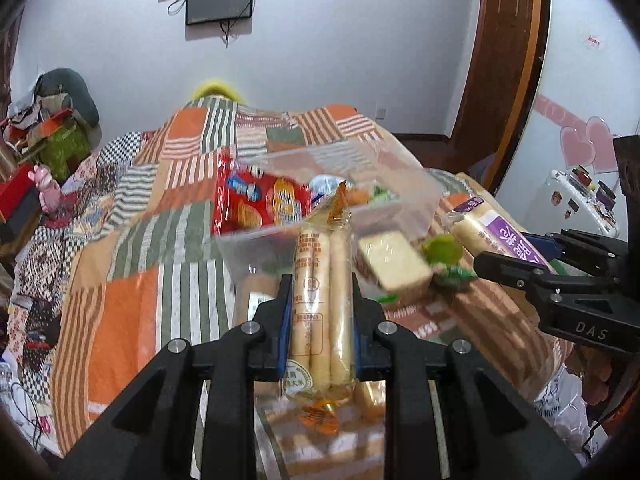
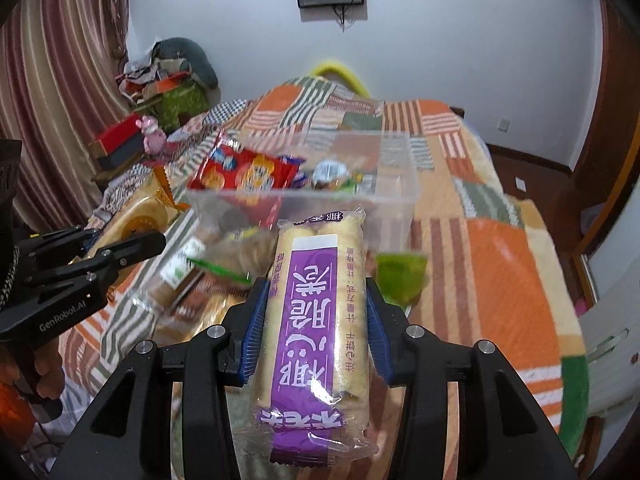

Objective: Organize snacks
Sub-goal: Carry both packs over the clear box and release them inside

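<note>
My left gripper (image 1: 322, 284) is shut on a clear pack of rice sticks with an orange seal (image 1: 322, 304), held above the bed in front of a clear plastic box (image 1: 392, 208). My right gripper (image 2: 316, 292) is shut on a purple-labelled pack of rice rolls (image 2: 316, 320), also seen in the left wrist view (image 1: 496, 236). The box (image 2: 396, 208) holds a red biscuit bag (image 2: 244, 172) and small wrapped snacks (image 2: 330, 172). Loose snacks lie before the box: a wrapped cake slice (image 1: 392, 260), a green jelly cup (image 2: 400, 276) and bread packs (image 2: 180, 276).
Everything sits on a bed with an orange, green and white patchwork quilt (image 2: 500, 264). A cluttered side table with a pink toy (image 2: 150, 132) stands at the left by striped curtains. A wooden door (image 1: 504, 48) is at the right.
</note>
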### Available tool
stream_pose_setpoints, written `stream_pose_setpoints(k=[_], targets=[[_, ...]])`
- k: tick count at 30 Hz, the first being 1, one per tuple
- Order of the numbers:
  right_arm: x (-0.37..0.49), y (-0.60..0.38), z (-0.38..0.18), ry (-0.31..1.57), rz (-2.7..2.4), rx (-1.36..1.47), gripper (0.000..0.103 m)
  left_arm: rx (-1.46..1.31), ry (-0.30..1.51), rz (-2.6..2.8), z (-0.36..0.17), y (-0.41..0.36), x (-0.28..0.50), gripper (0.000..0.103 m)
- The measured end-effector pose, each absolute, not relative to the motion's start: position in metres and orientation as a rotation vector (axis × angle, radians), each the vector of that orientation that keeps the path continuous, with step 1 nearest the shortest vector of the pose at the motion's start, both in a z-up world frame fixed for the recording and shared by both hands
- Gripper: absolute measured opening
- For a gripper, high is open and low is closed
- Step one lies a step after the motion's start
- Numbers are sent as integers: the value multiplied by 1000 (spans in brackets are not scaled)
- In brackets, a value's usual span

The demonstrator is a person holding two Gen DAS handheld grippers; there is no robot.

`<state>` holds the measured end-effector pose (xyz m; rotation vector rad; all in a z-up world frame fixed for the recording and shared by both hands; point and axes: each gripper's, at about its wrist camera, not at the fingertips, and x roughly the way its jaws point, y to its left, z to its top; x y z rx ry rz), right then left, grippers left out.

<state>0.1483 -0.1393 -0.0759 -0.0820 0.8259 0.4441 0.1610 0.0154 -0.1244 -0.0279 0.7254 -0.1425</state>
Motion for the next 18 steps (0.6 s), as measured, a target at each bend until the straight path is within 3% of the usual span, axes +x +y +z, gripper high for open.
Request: stream_pose_setpoints(k=[18], targets=[[206,-137,-46,711,421,-67,42,-35,636,-170,-87,-2,229,22]])
